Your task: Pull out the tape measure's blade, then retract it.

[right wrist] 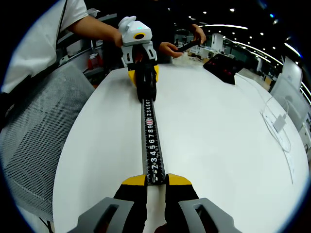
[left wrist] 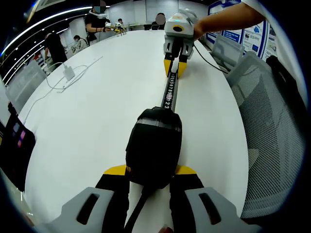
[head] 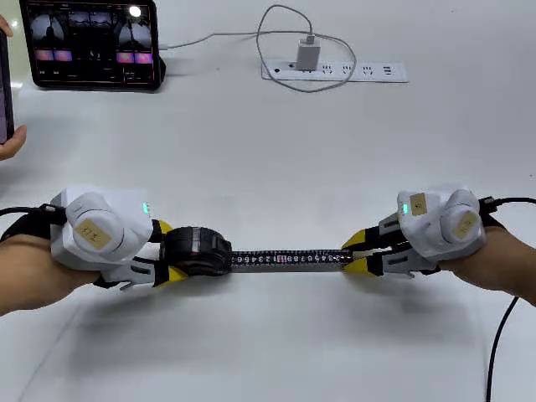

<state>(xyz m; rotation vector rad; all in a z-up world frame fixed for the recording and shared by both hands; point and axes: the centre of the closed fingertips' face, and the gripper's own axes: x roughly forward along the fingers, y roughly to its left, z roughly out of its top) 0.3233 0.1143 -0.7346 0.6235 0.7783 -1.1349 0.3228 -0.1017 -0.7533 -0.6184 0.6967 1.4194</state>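
The left gripper (head: 170, 249) is closed on the black tape measure (head: 199, 250) and squeezes its case between the yellow tips. The blade (head: 285, 258) is pulled out. It runs straight from the case to the right gripper (head: 356, 253), which pinches the blade's end tight. The blade stretches across the white surface (head: 276, 151) between the two grippers. A tablet (head: 92, 42) stands far beyond the left gripper.

Blade (head: 289, 258) between left tool (head: 172, 249), right tool (head: 355, 253)
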